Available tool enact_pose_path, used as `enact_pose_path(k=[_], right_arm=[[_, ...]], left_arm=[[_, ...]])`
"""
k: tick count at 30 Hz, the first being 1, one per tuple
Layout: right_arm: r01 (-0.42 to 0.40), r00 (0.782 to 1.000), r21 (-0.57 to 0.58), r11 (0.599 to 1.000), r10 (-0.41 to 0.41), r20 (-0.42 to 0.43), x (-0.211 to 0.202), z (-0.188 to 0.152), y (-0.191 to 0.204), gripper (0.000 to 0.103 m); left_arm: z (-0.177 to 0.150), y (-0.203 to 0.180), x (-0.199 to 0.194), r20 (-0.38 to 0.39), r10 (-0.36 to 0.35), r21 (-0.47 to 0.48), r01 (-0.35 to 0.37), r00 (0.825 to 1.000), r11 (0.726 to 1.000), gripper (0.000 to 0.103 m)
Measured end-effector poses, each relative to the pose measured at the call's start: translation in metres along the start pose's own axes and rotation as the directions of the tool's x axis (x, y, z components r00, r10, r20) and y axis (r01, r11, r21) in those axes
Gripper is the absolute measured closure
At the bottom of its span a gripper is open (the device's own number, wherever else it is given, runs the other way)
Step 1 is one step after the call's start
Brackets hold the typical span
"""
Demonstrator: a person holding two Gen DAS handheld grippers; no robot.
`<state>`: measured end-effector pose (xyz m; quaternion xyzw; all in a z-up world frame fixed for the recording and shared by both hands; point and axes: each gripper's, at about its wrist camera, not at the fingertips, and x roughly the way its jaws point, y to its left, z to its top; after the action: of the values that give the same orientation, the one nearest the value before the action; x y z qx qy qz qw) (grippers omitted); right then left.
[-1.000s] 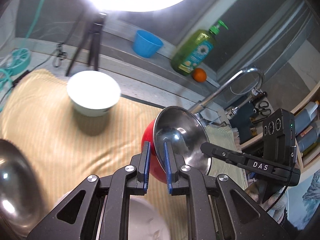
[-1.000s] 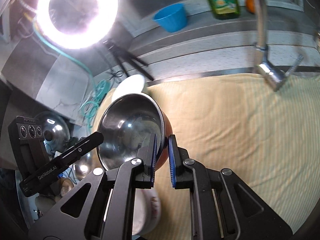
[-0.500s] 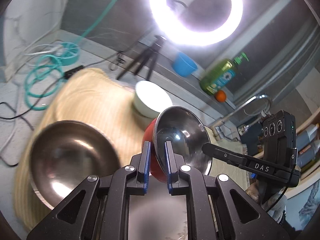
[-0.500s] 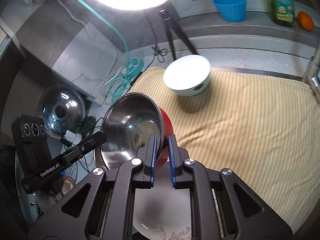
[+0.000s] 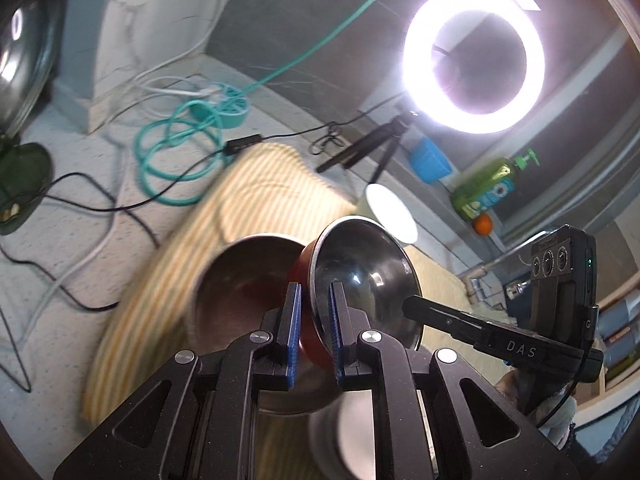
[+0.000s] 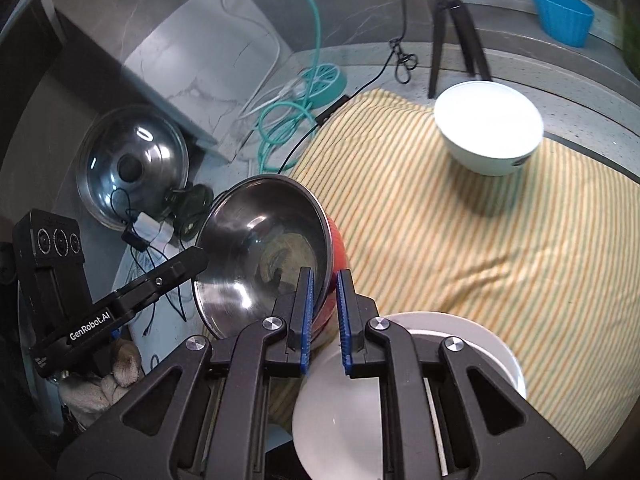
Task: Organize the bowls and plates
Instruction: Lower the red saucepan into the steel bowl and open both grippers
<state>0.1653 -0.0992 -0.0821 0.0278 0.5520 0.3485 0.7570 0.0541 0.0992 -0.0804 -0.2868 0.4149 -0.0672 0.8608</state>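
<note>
Both grippers hold one bowl (image 5: 368, 276), steel inside and red outside, by opposite sides of its rim. The left gripper (image 5: 314, 332) has its blue-padded fingers (image 5: 295, 320) clamped on the near rim, one pad on the red outer wall and one on the steel inside; in that view the right gripper's arm reaches in from the right to the far rim. The right gripper (image 6: 323, 312) is likewise closed on the rim, with the left gripper's arm and a gloved hand (image 6: 104, 384) showing at the lower left of its view. The bowl is held tilted in the air over the left end of a yellow striped cloth (image 6: 460, 220) that covers the worktop (image 5: 60, 240). In the left view a larger steel bowl (image 5: 240, 280), blurred, sits on the cloth just behind and beside the held one. Below the right gripper lies a white plate (image 6: 480, 344) with a white bowl (image 6: 340, 412) over it; whether they touch I cannot tell. A second white bowl (image 6: 488, 128) stands upright on the cloth well apart, toward the back. Behind it are a tripod (image 6: 452, 20), a blue cup (image 6: 560, 12), a lit ring light (image 5: 474, 60), a green soap bottle (image 5: 488, 192) and an orange (image 5: 484, 224). Teal cable (image 5: 176, 152) lies coiled on the worktop at left, and a steel lid (image 6: 132, 160) leans nearby.
</note>
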Motion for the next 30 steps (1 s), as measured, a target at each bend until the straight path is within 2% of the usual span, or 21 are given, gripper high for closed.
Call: enact_pose_path(k=[6,14,30], right_arm=[[0.011,0.998,-0.025,1.0,-0.013,-0.06,0.029,0.0,0.008,0.091],[0.038,0.995,-0.049,0.998,-0.042,-0.091,0.046,-0.003,0.01,0.091],[0.049,0.994,-0.069,0.996,-0.056,-0.094,0.055,0.0,0.012,0.089]], left_arm=[[-0.006,0.02,0.003,-0.019,0.043,-0.021,-0.043,0.999,0.999,0.092],[-0.012,0.037,0.013,-0.059,0.071,-0.036,-0.073,0.996,0.997,0.092],[-0.011,0.038,0.018,-0.077,0.114,-0.012,-0.115,0.991,0.993,0.092]])
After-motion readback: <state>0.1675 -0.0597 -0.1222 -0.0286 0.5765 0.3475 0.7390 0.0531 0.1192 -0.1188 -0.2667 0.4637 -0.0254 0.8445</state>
